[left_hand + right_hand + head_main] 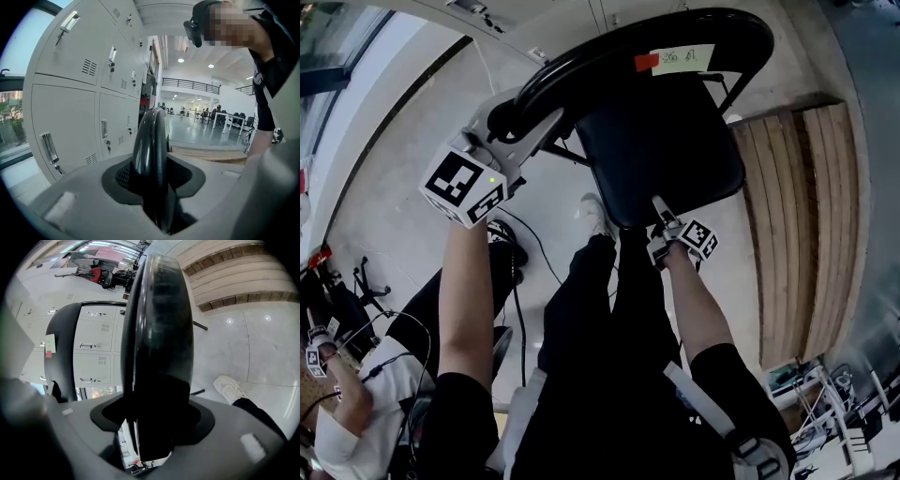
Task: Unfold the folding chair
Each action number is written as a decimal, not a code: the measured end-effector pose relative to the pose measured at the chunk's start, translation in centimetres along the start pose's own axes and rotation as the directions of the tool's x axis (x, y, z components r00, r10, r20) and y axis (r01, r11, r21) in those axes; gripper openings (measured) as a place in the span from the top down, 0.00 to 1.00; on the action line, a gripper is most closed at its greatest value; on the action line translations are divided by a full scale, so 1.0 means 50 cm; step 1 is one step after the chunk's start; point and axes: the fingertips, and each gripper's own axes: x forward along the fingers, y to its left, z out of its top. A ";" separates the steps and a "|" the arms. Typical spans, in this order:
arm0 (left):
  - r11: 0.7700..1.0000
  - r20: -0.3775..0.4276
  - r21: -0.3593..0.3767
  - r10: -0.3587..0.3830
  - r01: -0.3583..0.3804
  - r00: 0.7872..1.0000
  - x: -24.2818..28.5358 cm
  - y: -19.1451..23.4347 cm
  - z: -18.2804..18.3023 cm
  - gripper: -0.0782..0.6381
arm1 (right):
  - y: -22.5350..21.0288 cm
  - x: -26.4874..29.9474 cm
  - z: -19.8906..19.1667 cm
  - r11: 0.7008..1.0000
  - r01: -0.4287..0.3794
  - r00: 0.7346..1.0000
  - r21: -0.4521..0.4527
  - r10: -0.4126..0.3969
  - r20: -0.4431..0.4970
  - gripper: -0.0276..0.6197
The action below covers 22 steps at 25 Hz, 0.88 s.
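With the folding chair (661,141) standing on the floor (403,187) by the lockers (84,93), the left gripper (511,117) clamps its top rail (150,140) while the right gripper (661,214) sits slack around the seat (159,333) edge; holding the back steady and pressing the seat fully flat should finish the job.

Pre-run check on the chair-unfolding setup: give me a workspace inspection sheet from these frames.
Surface: pale glossy floor.
Job's things: black folding chair; its curved backrest rail carries a paper label and a red tag.
Clutter: small equipment at lower right, too small to name.
Grippers: left gripper clamped on the backrest rail; right gripper open, the seat's front edge between its jaws.
Cables: black cable trails across the floor.
Surroundings: grey metal lockers; slatted wooden platform; seated person at lower left.
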 end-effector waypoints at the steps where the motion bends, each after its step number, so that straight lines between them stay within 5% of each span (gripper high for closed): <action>1: 1.000 0.001 0.001 -0.001 0.001 1.000 0.001 0.001 0.001 0.70 | 0.000 0.001 0.001 1.000 0.002 1.000 0.002 -0.002 -0.003 0.51; 4: 1.000 0.011 0.013 -0.009 0.009 1.000 0.003 0.002 -0.006 0.70 | -0.011 -0.008 -0.007 0.999 0.045 0.998 -0.001 -0.045 -0.053 0.48; 7: 1.000 0.026 0.003 -0.007 0.007 1.000 0.004 0.004 -0.011 0.70 | -0.023 -0.048 -0.029 0.986 0.124 0.978 -0.114 -0.141 -0.155 0.48; 11: 1.000 0.044 0.002 -0.009 0.009 0.999 0.003 0.005 -0.015 0.70 | -0.002 -0.129 -0.022 0.907 0.213 0.938 -0.363 -0.294 -0.183 0.63; 16: 1.000 0.061 -0.006 -0.008 0.009 0.998 0.004 0.003 -0.015 0.70 | 0.115 -0.121 0.021 0.708 0.209 0.913 -0.675 -0.388 -0.124 0.75; 20: 1.000 0.084 -0.017 -0.018 0.019 0.996 0.010 0.002 -0.012 0.70 | 0.166 -0.020 0.029 0.448 0.188 0.869 -0.874 -0.491 -0.065 0.87; 22: 1.000 0.092 -0.023 -0.012 0.015 0.996 0.009 0.004 -0.010 0.70 | 0.162 0.024 0.014 0.343 0.162 0.838 -0.925 -0.543 -0.055 0.92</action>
